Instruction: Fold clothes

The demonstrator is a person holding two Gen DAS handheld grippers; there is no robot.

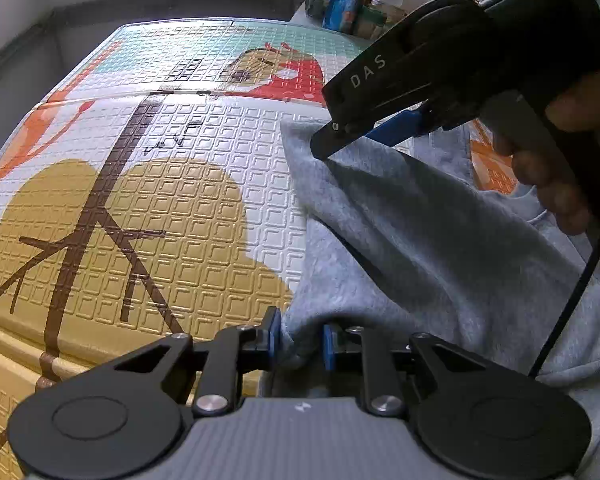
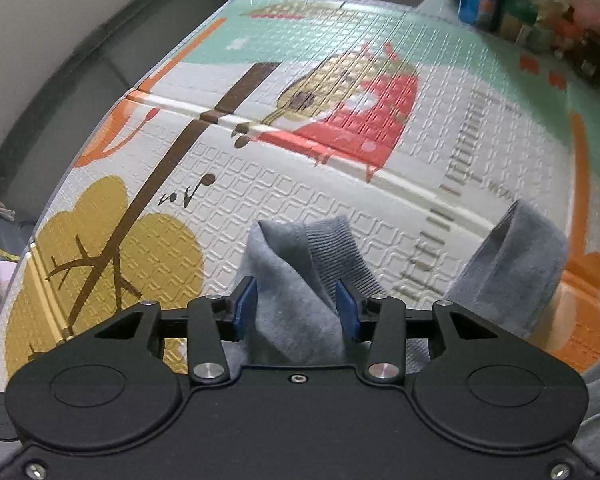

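Covering nearly all of both views, a padded play mat (image 1: 148,208) with a raised square pattern carries printed pictures: a brown tree on mustard-yellow blobs, a red and yellow figure, orange bands and a pale green far strip. On its right part lies the grey sweatshirt (image 1: 440,248), a soft fleece garment, rumpled rather than flat; in the left wrist view it stretches from the near edge up and away toward the far right, its left border running roughly along that line, with one fold lifted into a ridge. In the right wrist view a ribbed hem or cuff (image 2: 336,248) stands up and points away from the camera, and a second grey tube of cloth, probably a sleeve (image 2: 516,264), rises at the right with its open end facing up and left. Beyond the mat's far right corner sits a cluttered heap of packets and bottles (image 1: 360,0); what holds them cannot be told. A hand (image 1: 556,168) grips the right tongs (image 1: 332,140), whose black tips and blue pad touch the far upper border of the sweatshirt; from its own camera the right tongs (image 2: 296,312) stand partly open with a bunch of grey cloth filling the gap and meeting both blue pads. Lower down, the left tongs (image 1: 300,344) are closed to a narrow gap, pinching a small gather of the sweatshirt's near edge between blue pads.
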